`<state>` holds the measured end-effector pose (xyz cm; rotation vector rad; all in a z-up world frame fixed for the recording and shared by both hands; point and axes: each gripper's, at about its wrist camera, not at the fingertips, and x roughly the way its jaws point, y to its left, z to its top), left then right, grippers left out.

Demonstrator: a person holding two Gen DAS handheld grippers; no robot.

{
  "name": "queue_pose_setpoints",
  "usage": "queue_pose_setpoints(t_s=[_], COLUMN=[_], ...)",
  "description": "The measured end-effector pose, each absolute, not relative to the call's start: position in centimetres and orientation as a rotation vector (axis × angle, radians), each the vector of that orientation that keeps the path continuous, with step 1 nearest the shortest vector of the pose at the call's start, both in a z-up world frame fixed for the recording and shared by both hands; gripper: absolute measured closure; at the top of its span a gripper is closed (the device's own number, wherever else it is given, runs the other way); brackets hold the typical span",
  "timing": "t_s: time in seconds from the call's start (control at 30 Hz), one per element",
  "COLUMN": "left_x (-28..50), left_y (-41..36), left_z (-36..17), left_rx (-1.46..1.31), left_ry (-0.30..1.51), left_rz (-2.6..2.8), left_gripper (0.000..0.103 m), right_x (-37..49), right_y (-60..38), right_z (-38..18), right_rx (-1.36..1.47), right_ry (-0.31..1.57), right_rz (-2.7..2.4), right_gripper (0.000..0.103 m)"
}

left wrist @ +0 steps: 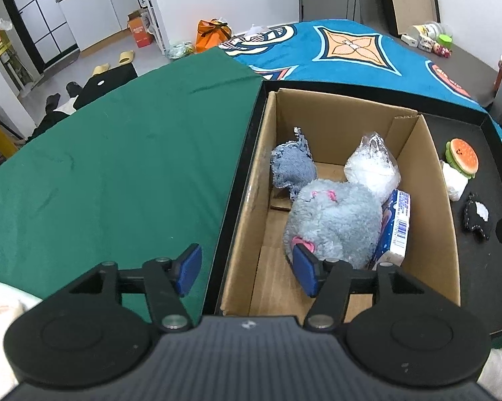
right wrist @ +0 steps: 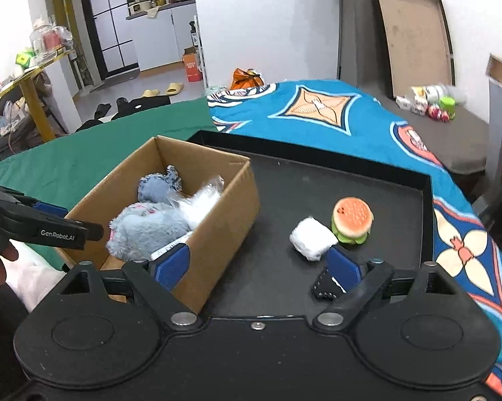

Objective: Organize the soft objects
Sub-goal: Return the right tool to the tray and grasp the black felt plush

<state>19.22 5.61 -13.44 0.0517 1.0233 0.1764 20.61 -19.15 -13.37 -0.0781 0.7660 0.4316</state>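
A cardboard box stands in the left part of a black tray. In it lie a grey plush toy, a denim pouch, a white stuffed bag and a blue-white packet. On the tray lie a burger toy, a white soft roll and a black fabric piece. My left gripper is open and empty over the box's near left edge. My right gripper is open above the tray, near the black piece.
The tray rests on a surface with a green cloth at left and a blue patterned blanket behind and right. Small bottles and jars stand far right. An orange bag is on the floor beyond.
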Motion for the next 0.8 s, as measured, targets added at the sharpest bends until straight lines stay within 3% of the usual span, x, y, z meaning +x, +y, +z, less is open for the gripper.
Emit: queue_pose_setpoints(t_s=[0.23,0.63,0.8], left_x=[19.6,20.3,20.7], left_y=[4.6,3.5,2.9], left_z=[-13.6,-14.4,-14.6], left_rx=[0.091,0.158,0.198], left_ry=[1.041,1.075,1.073], left_rz=[0.183,0.230,0.264], left_gripper=[0.042,0.040,0.034], right_x=[21.3,22.6,23.1], right_y=[-21.5,-24.3,-24.7], right_z=[-14.1,-17.4,-18.7], right_rx=[-0.004,0.133,0.151], right_ry=[0.771,0.813,0.824], right_rz=[0.402,0.319,0.294], right_gripper=[0.004,0.004,0.005])
